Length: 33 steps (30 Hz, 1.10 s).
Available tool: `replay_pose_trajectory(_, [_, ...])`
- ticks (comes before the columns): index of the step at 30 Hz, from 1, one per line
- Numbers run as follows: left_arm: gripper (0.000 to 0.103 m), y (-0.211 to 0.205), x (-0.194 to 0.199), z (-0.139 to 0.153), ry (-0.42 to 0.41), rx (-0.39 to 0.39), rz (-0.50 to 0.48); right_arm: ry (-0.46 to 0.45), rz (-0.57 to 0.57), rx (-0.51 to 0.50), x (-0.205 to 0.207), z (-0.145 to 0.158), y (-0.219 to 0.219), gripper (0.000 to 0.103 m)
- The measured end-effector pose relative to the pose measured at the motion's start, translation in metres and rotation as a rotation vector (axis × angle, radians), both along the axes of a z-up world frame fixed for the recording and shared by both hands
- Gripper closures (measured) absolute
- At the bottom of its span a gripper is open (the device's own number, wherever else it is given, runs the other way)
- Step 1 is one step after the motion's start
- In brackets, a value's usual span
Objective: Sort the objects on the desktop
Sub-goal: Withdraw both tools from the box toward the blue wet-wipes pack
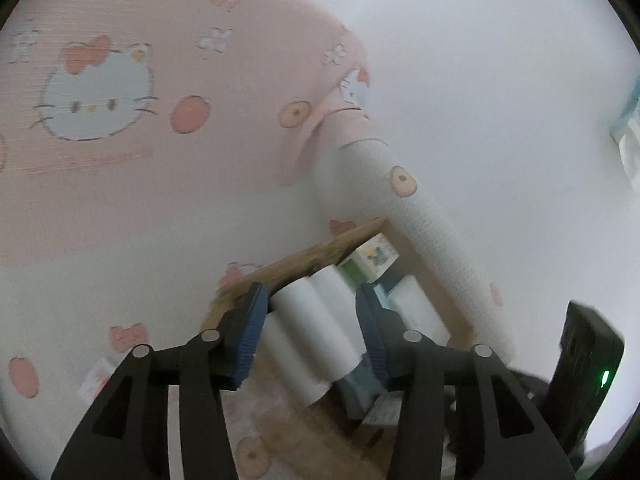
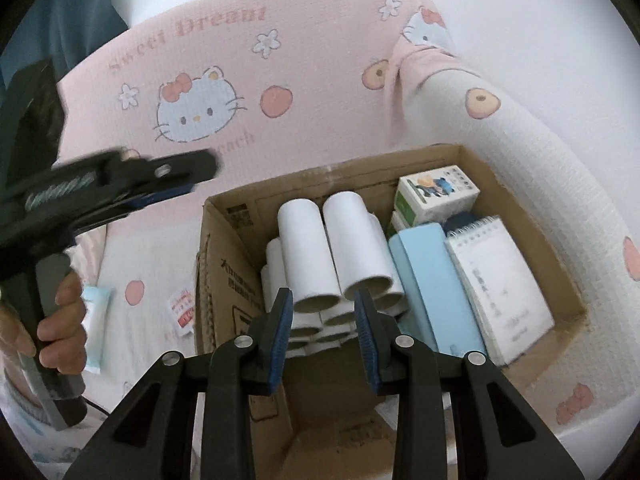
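Cardboard tubes (image 2: 336, 256), white and stacked in a pile, lie in the left half of an open cardboard box (image 2: 224, 248) that sits on a pink cartoon-cat blanket (image 2: 248, 92); their long axes run away from the camera, open ends toward the right gripper (image 2: 323, 320). That gripper hangs just above the near ends of the pile, tilted down into the box, jaws partly apart with nothing between the pads and nothing touched. To the tubes' right stand a light blue case (image 2: 436, 280), a spiral notepad (image 2: 500, 280) and a small printed carton (image 2: 436, 196). The left gripper (image 1: 312, 336) is also over the box, farther to the left side, jaws wide and empty; the tubes show through the gap but the pads do not press them. A small packet (image 2: 96, 320) and a red-printed sachet (image 2: 185, 308) lie on the blanket outside the box, nearer the left hand (image 2: 60, 320), which looks better placed to fetch them.
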<state>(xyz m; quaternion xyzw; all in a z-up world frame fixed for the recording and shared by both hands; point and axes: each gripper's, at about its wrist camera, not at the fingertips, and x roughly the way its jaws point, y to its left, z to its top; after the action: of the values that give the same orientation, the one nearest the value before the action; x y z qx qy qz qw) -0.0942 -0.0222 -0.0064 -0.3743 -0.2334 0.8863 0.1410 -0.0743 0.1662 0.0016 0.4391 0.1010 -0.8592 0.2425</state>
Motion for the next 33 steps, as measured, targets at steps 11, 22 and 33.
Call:
replay_pose_trajectory(11, [0.048, -0.07, 0.084, -0.027, 0.039, -0.037, 0.122, 0.038, 0.161, -0.003, 0.031, 0.007, -0.042, 0.074])
replay_pose_trajectory(22, [0.051, -0.125, 0.149, -0.087, -0.068, -0.146, 0.35, 0.028, 0.408, 0.014, 0.063, -0.026, -0.105, 0.073])
replay_pose_trajectory(33, [0.056, -0.16, 0.203, -0.114, -0.13, -0.33, 0.511, 0.179, 0.647, -0.096, 0.107, -0.055, -0.155, 0.034])
